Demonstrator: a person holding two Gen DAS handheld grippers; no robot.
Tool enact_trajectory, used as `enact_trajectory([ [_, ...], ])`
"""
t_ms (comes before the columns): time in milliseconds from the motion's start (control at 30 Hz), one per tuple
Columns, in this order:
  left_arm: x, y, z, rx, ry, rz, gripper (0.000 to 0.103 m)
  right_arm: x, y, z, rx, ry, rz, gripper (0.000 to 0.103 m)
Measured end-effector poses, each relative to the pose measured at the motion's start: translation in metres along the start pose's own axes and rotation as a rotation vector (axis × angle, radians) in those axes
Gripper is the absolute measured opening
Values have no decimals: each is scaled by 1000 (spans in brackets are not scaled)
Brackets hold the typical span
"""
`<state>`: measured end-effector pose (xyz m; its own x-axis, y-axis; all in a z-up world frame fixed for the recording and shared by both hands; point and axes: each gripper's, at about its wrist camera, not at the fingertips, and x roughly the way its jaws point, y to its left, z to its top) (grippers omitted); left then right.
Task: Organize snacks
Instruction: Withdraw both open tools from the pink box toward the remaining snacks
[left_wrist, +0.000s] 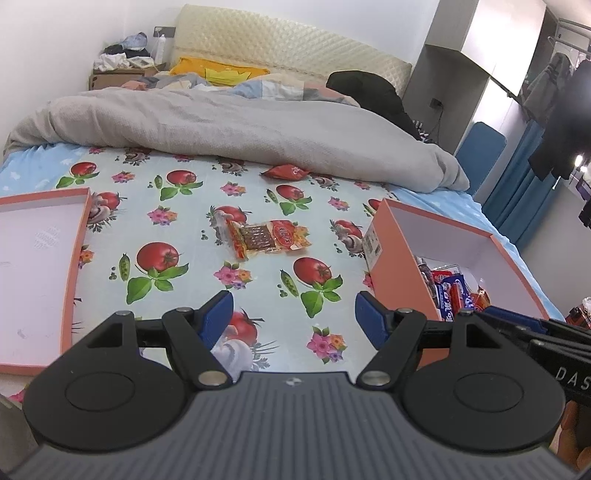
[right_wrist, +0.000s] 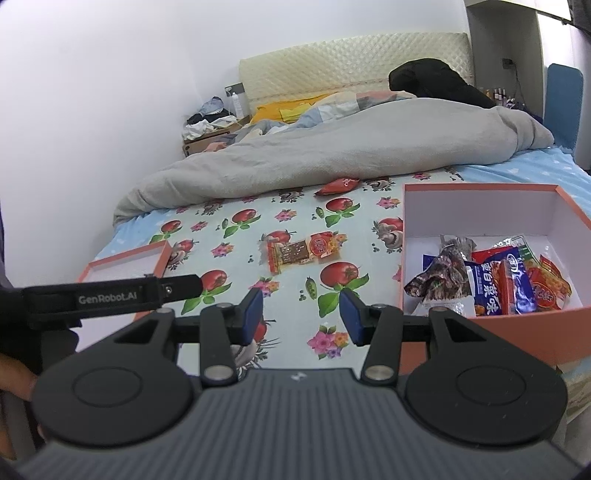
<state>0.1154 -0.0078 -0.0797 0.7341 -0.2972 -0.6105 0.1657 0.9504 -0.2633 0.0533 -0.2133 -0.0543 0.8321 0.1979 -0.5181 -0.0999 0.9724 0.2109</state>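
Snack packet (left_wrist: 269, 239) on sheet, ahead of open left hand-held gripper (left_wrist: 294, 316)

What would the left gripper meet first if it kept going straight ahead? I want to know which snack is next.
Probably the flat orange snack packet on the tomato-print sheet, ahead of the open left gripper. Nothing shows in between, though depth is uncertain.
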Motion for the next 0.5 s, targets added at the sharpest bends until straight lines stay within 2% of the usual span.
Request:
enact_trajectory([
  [500, 75, 21, 13, -18, 65, 19, 77, 60, -8, 19, -12, 44, 10, 49],
])
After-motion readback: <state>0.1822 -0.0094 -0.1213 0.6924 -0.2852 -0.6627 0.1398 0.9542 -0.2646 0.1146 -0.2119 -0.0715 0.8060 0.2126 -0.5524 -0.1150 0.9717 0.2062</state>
